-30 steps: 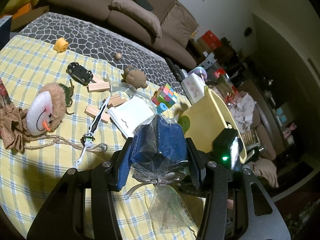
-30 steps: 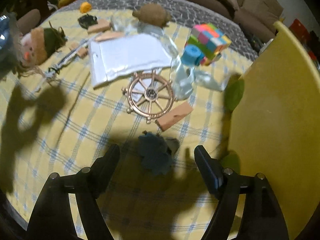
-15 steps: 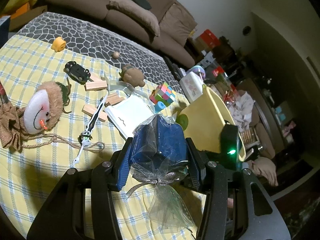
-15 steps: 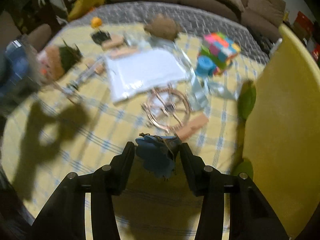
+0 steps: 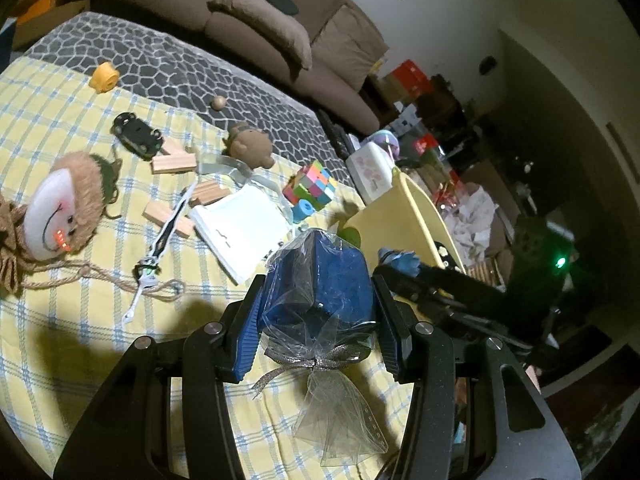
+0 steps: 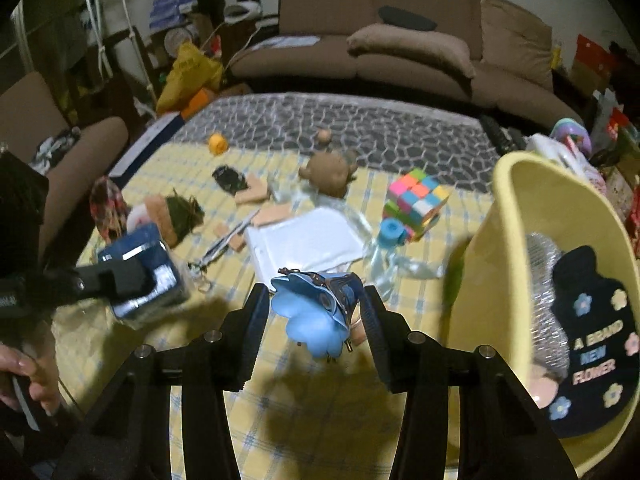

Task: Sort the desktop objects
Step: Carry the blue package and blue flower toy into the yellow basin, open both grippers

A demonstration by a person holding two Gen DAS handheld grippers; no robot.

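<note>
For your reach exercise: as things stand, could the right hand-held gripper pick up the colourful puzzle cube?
Probably not yet. The right hand-held gripper is shut on a blue flower pouch. The path to the cube looks clear, but the pouch must go first.

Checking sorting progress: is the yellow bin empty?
No. The yellow bin already holds a black lettered item and something silvery.

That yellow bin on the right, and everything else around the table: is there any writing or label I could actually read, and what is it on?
"A BRAND NEW FLOWER" in coloured letters on the black pouch with small flowers, lying inside the yellow bin.
The white packet on the checked cloth carries a small dark mark, too small to read.
The boxes by the sofa are too blurred to read.
Nothing else readable.
</note>
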